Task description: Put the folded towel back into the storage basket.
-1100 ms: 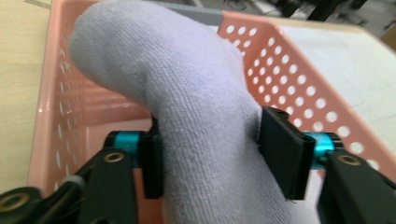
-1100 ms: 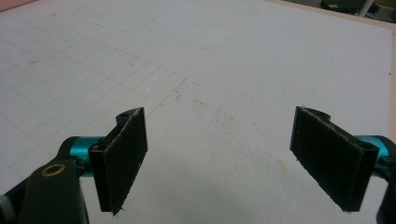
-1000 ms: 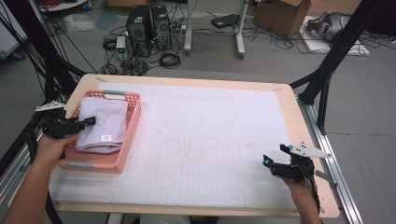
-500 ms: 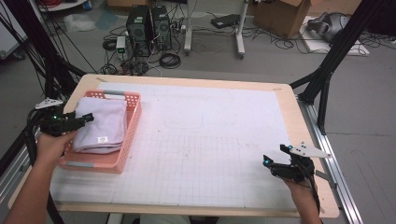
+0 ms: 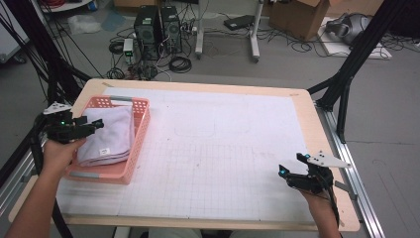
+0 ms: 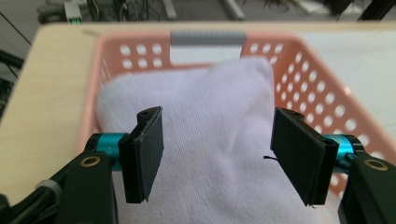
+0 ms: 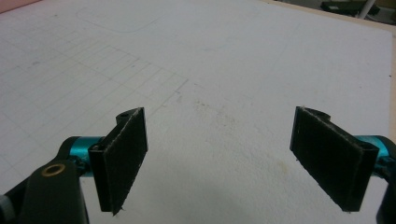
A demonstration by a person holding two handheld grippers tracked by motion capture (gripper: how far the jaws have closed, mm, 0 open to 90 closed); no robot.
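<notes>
A pink plastic basket (image 5: 140,130) stands at the table's left side and holds a folded pale lilac towel (image 5: 113,137). My left gripper (image 5: 99,124) hovers at the basket's left rim, just over the towel's near-left part, open with nothing between its jaws. In the left gripper view the towel (image 6: 210,140) lies in the basket (image 6: 322,88) under the open left gripper (image 6: 219,156). My right gripper (image 5: 283,171) is open above the mat near the table's front right corner. In the right gripper view the open right gripper (image 7: 231,161) frames bare gridded mat.
A white gridded mat (image 5: 218,148) covers the wooden table (image 5: 309,114). A grey handle bar (image 6: 208,37) sits on the basket's far rim. Black frame legs, computer towers (image 5: 158,29) and cables stand on the floor beyond the table.
My left gripper has drawn back a little to the left and toward the basket's rim, staying open above the towel. The right gripper has stayed put.
</notes>
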